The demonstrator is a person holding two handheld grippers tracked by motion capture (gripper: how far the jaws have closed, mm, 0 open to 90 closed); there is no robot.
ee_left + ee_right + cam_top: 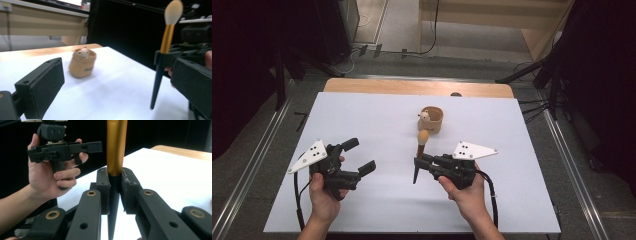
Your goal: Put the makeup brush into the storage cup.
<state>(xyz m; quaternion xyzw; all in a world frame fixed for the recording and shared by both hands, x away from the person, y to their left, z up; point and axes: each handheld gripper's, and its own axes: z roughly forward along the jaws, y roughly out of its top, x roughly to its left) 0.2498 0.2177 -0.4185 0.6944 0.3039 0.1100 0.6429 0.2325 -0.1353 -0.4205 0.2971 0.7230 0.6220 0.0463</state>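
Observation:
A makeup brush [420, 145] with a cream head, gold ferrule [116, 145] and dark pointed handle stands upright, bristles up. My right gripper [419, 162] is shut on its handle just below the ferrule, pads [103, 187] pressing from both sides. The handle tip hangs just above the white table [362, 115]. My left gripper [361, 156] is open and holds nothing, apart to the left of the brush [166, 37]. Between its wide black jaws [116, 75] I see a tan cup [82, 63] with a small pale figure inside. That cup [432, 119] stands just beyond the brush.
A wooden strip [412, 87] runs along the table's far edge. Dark stands [557, 65] flank the table at right and left. The other hand with the left gripper [65, 150] shows raised in the right gripper view.

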